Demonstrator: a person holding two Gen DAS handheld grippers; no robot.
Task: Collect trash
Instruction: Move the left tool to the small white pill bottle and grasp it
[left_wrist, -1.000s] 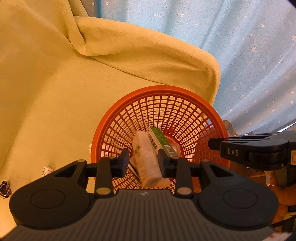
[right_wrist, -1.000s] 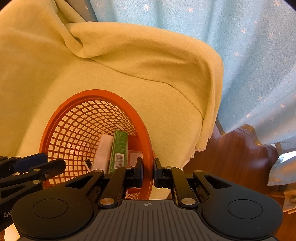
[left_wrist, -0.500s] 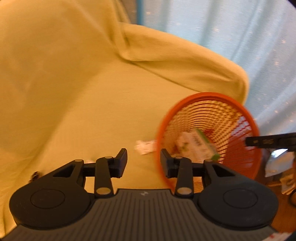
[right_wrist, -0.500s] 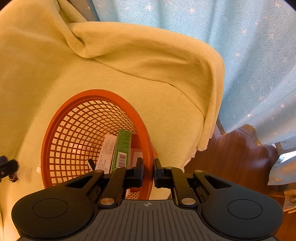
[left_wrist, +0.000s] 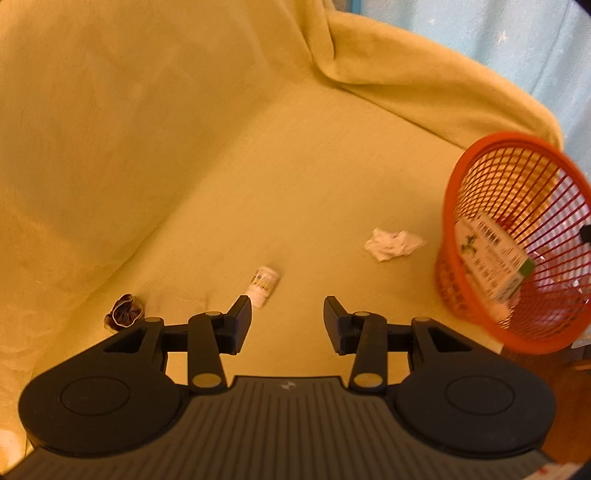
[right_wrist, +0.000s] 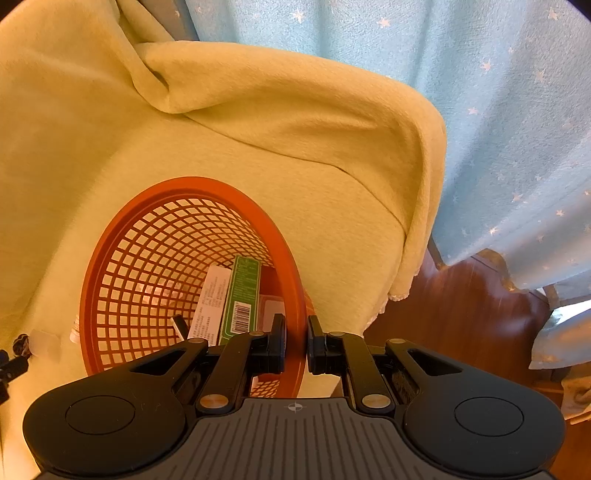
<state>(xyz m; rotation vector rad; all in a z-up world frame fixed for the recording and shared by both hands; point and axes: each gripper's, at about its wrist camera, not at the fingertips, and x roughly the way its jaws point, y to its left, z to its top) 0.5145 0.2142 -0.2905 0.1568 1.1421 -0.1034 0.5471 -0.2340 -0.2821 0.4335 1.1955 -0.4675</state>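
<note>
The right gripper (right_wrist: 296, 341) clamps the orange basket (right_wrist: 110, 258) rim. The left gripper (left_wrist: 287, 321), jaws spread and empty, should descend over the small white bottle (left_wrist: 264, 283) — left of the basket — straddling it squarely before closing.

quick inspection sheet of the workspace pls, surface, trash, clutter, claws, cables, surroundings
surface: yellow blanket draped over a sofa, wrinkled.
job's things: orange mesh basket holds a green box and a white box; loose on the blanket lie a crumpled tissue, a small white bottle on its side and a dark crumpled wrapper.
clutter: nothing seen beyond the trash.
claws: left claw open and empty above the blanket near the bottle; right claw shut on the basket rim.
cables: nothing seen.
surroundings: light blue star curtain, wooden floor.
</note>
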